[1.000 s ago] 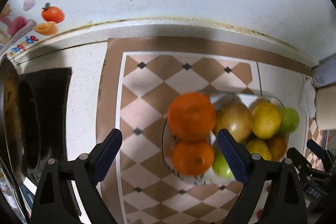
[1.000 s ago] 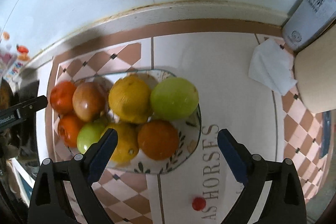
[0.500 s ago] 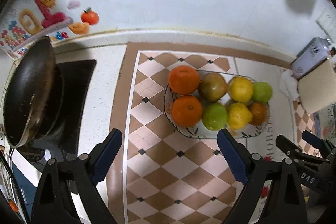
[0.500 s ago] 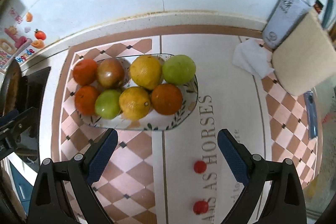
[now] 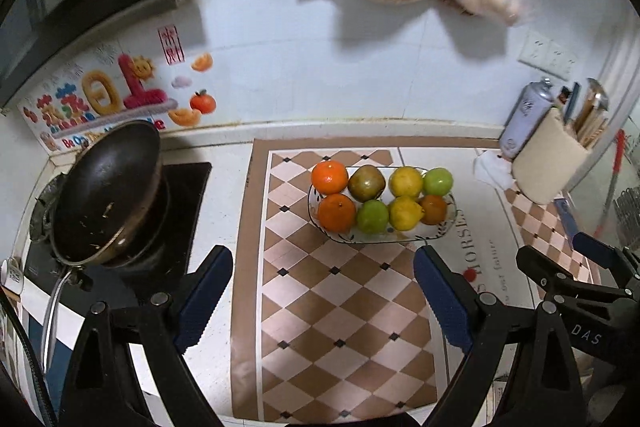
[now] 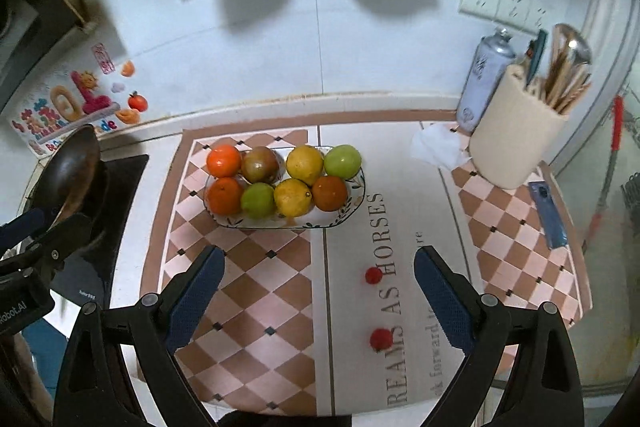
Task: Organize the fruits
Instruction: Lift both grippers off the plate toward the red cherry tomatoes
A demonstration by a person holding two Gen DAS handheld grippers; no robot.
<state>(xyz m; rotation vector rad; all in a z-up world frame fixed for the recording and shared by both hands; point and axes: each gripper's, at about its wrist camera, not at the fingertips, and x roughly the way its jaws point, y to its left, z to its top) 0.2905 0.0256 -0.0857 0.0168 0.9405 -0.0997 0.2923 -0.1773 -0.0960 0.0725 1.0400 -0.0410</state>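
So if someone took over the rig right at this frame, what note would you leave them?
Left gripper: open, empty, held above the checkered mat.
Right gripper: open, empty, above the mat in front of the plate.
All eight fruits sit on the plate in two rows of four: oranges at the left end, a green fruit and a dark orange at the right.
Done: no fruit lies loose on the counter.
Left: apparently nothing, unless a regrouping by colour is wanted.

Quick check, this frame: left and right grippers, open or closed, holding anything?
Left gripper: open, empty, well short of the fruit plate.
Right gripper: open, empty, above the mat.
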